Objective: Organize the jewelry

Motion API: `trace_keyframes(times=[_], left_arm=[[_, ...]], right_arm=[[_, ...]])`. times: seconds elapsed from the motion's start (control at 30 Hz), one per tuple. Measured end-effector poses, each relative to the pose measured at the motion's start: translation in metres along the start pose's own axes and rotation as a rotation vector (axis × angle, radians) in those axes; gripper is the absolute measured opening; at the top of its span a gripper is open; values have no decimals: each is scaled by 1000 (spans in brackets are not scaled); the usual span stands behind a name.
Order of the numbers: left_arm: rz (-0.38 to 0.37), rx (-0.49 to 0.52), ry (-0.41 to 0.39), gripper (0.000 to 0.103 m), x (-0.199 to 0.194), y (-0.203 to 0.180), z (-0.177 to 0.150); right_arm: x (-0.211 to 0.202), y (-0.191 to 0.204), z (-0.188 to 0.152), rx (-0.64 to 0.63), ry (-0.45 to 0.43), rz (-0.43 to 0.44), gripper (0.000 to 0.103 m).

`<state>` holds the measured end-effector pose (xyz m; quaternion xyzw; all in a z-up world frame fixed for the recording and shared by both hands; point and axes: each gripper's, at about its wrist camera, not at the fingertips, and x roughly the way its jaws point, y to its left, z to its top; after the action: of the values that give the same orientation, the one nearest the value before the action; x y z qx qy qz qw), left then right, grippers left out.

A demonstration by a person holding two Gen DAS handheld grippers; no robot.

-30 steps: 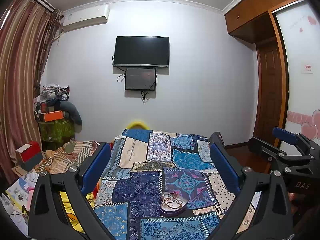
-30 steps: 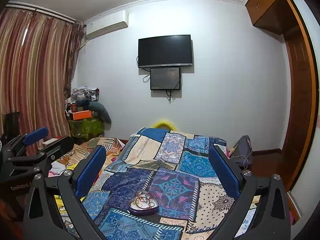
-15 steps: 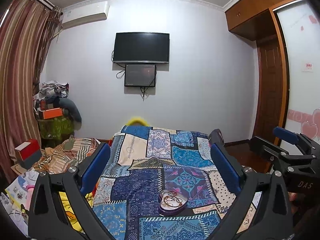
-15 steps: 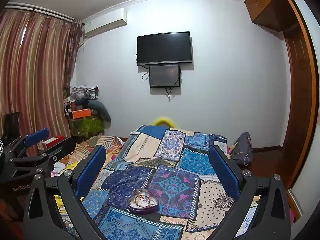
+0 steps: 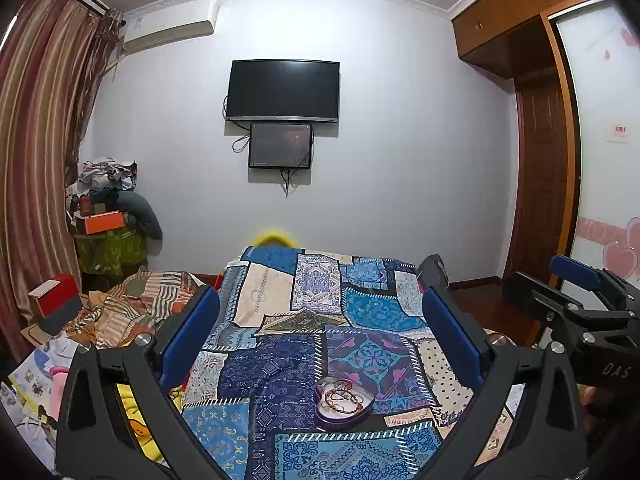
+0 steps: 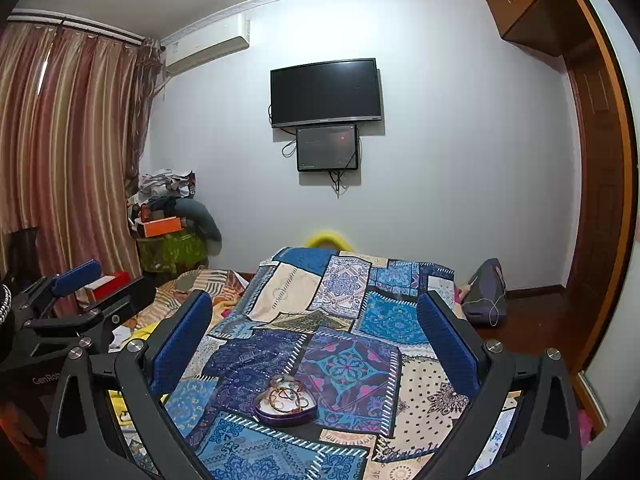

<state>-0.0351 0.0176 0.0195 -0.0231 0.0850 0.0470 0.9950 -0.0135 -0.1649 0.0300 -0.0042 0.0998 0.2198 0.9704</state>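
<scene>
left claw [image 5: 320, 332] agape | heart tray [image 5: 344, 403] on patchwork bedspread [image 5: 280, 368]

Even, cool indoor light; soft shadows under the TV [image 5: 283, 91]. Both views are sharp, with fisheye bending and black corners.

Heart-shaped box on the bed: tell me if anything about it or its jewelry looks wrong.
The heart-shaped box sits flat and lidless on the patchwork bedspread. The chains inside lie in one tangled heap. Nothing has spilled.

Home bedroom: patchwork-covered bed [image 5: 304, 320], wall-mounted TV [image 5: 283, 91], striped curtains [image 6: 68, 152], air conditioner [image 5: 170, 28], wooden wardrobe [image 5: 516, 24].
</scene>
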Motion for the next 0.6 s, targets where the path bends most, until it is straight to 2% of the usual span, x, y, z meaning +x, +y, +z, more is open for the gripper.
trace_keyframes(times=[0.37, 0.6], left_arm=[[-9, 28, -8, 102, -1, -7, -2], [-15, 1, 5, 102, -1, -3, -2]], right_arm=[[-1, -3, 0, 23, 6, 2, 102], [0, -6, 1, 29, 10, -1, 102]])
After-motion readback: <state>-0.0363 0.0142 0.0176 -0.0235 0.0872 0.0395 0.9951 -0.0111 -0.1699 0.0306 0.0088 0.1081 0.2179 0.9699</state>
